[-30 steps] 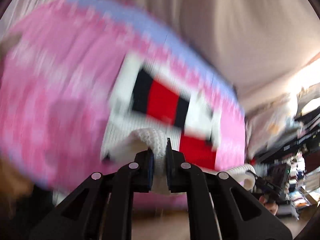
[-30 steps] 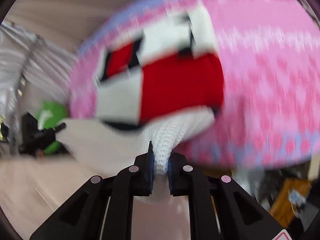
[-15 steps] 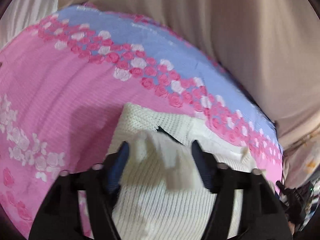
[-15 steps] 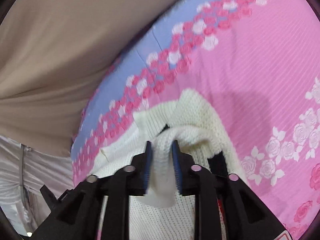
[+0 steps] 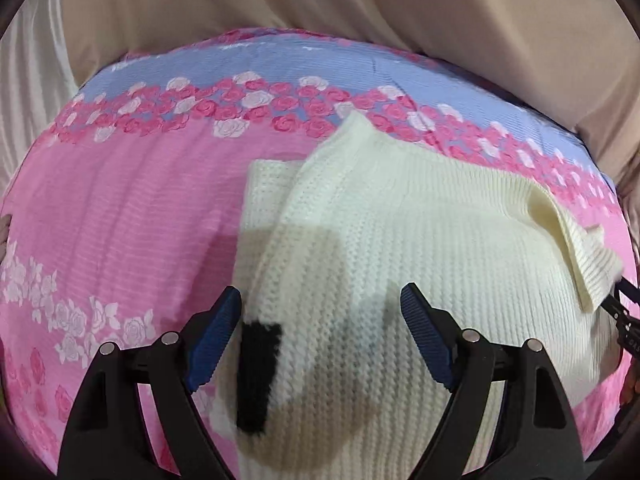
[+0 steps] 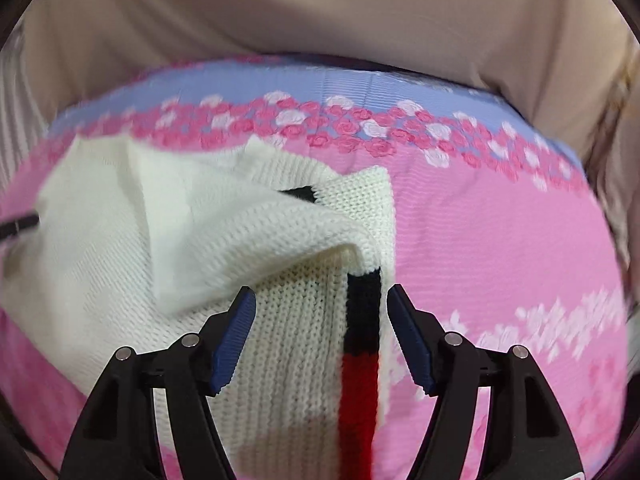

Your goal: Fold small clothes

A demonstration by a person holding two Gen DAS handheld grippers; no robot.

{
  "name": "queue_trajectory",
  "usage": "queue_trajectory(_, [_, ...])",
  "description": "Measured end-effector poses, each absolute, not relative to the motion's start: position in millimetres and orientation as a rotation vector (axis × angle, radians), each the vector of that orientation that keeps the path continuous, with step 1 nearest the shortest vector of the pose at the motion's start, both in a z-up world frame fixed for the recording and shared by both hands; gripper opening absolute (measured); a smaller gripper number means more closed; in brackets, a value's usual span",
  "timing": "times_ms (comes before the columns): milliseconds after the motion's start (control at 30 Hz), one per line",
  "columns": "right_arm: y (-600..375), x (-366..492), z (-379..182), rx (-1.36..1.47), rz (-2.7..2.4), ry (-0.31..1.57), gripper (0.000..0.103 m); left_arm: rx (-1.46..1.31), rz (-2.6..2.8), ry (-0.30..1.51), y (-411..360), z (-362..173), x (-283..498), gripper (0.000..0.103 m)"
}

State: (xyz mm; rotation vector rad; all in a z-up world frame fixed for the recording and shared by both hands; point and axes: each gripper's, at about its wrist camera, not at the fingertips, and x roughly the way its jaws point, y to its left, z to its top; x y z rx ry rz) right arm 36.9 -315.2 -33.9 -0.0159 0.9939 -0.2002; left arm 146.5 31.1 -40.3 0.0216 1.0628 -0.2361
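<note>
A cream knitted sweater with black and red patches lies folded on a pink rose-patterned bedsheet. My left gripper is open and empty, its blue pads just above the sweater's near-left part, by a black patch. In the right wrist view the sweater lies with a folded flap on top and a black and red stripe along its right edge. My right gripper is open and empty, straddling that edge.
The sheet has a lilac band with pink and white roses along its far edge. A beige curtain hangs behind the bed. The other gripper's black tip shows at the right edge.
Both grippers carried the sweater edge forward over the garment, laid it down and opened. They were shut on the knit a second ago; now both are open above the folded sweater.
</note>
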Motion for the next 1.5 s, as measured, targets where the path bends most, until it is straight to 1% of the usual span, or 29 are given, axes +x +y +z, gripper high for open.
queue_trajectory(67, [-318.5,50.3,-33.9,-0.017,-0.199,0.998,0.067,-0.024,-0.21,1.084,34.6,-45.1,159.2,0.08])
queue_trajectory(133, [-329.3,67.5,-30.8,0.041,-0.218,0.996,0.067,-0.065,-0.177,1.109,38.6,-50.8,172.1,0.08])
queue_trajectory(267, [-387.5,107.3,-29.4,0.37,-0.334,0.963,0.067,-0.169,-0.123,1.146,50.0,-60.2,189.5,0.081])
queue_trajectory(333, [-414.1,109.7,-35.2,0.523,-0.415,0.966,0.067,-0.228,-0.095,1.143,58.4,-60.8,190.9,0.081])
queue_trajectory(467, [-422.8,80.1,-29.7,0.665,-0.394,0.95,0.067,-0.301,-0.078,1.138,74.6,-52.0,174.5,0.08])
queue_trajectory(600, [-386.8,28.1,-25.4,0.645,-0.312,0.989,0.067,-0.415,-0.132,1.174,90.8,-45.1,132.8,0.08])
queue_trajectory(733, [-364.8,-29.6,-38.1,0.696,-0.308,1.029,0.067,-0.456,-0.146,1.254,95.2,-54.4,92.5,0.08])
queue_trajectory(800, [-362.0,-43.1,-44.9,0.734,-0.299,1.036,0.067,-0.491,-0.146,1.286,95.2,-62.3,76.5,0.078])
queue_trajectory(833, [-360.9,-47.1,-49.7,0.755,-0.295,1.046,0.067,-0.487,-0.139,1.272,94.3,-62.8,71.8,0.075])
queue_trajectory(900, [-358.9,-49.0,-60.1,0.797,-0.286,1.068,0.066,-0.43,-0.11,1.256,90.1,-61.6,69.9,0.05])
queue_trajectory(933, [-357.8,-48.9,-64.4,0.82,-0.285,1.068,0.063,-0.413,-0.114,1.266,88.3,-61.7,73.5,0.022])
queue_trajectory(967, [-357.3,-48.0,-64.6,0.82,-0.289,1.058,0.047,-0.438,-0.125,1.281,90.0,-61.6,77.4,0.017])
queue_trajectory(1000, [-356.3,-43.5,-64.5,0.838,-0.255,1.065,0.018,-0.465,-0.118,1.288,92.3,-56.4,80.1,0.015])
queue_trajectory(1067, [-358.5,-41.4,-54.3,0.861,-0.255,1.049,0.015,-0.439,-0.13,1.296,93.8,-42.9,82.4,0.013])
queue_trajectory(1133, [-363.4,-45.0,-29.4,0.811,-0.273,1.027,0.013,-0.392,-0.154,1.303,98.1,-30.5,77.7,0.012])
queue_trajectory(1233, [-375.1,-64.5,-11.7,0.768,-0.307,1.051,0.011,-0.358,-0.16,1.354,110.7,-28.7,65.6,0.012])
queue_trajectory(1400, [-376.6,-124.6,-33.1,0.756,-0.342,1.196,0.01,-0.297,-0.154,1.494,124.5,-50.2,16.3,0.012])
queue_trajectory(1500, [-370.5,-158.5,-54.0,0.775,-0.366,1.265,0.011,-0.289,-0.157,1.528,125.8,-63.8,-3.3,0.013])
